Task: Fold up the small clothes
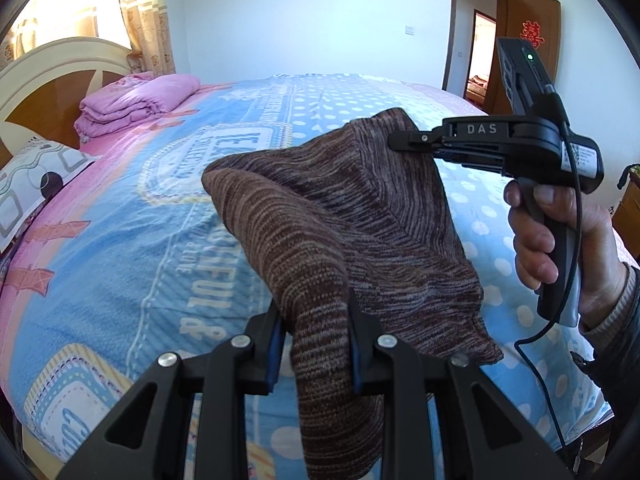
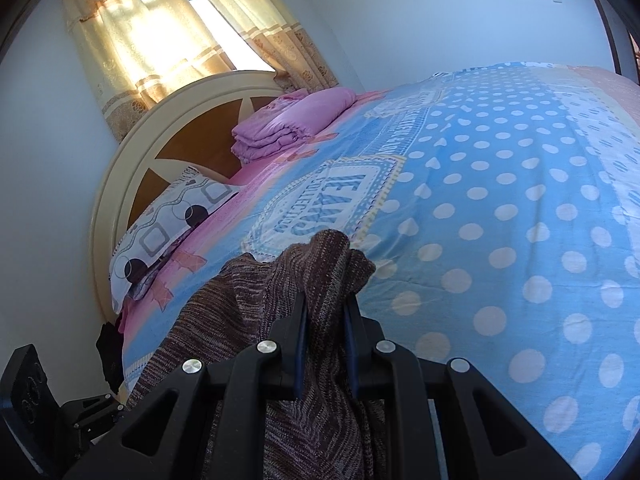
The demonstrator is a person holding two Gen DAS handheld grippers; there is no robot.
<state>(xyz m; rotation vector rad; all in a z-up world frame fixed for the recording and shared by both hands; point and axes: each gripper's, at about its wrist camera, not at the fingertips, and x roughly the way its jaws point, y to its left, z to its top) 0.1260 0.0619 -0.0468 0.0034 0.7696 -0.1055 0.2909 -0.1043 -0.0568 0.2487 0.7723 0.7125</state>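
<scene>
Brown knitted garment (image 1: 340, 216) lifted above the bed (image 1: 140, 240), stretched between the two tools, not lying on the blue dotted bedcover (image 2: 500, 220). Left tool (image 1: 316, 344) nearly closed, blue pads pressing a thick bunch of the knit from both sides. Right tool (image 2: 326, 340) also nearly closed, clamped on another bunched edge of the same garment; seen from the left wrist view reaching in from the side, held by a hand (image 1: 548, 240) on its handle. Lower part of the cloth hanging loose under both tools, one corner drooping toward the cover.

Possible trouble from here, as a judgement only: knit is soft and stretchy, so pulling the two tools too far apart could drag the fabric out of one grip. Bunched grips also mean more than one layer caught, so laying it down may give a twisted or wrinkled shape instead of a flat one. Hanging corner could fold under itself on touching the bed. Cable (image 1: 560, 320) of the right tool hanging near the cloth, could snag
</scene>
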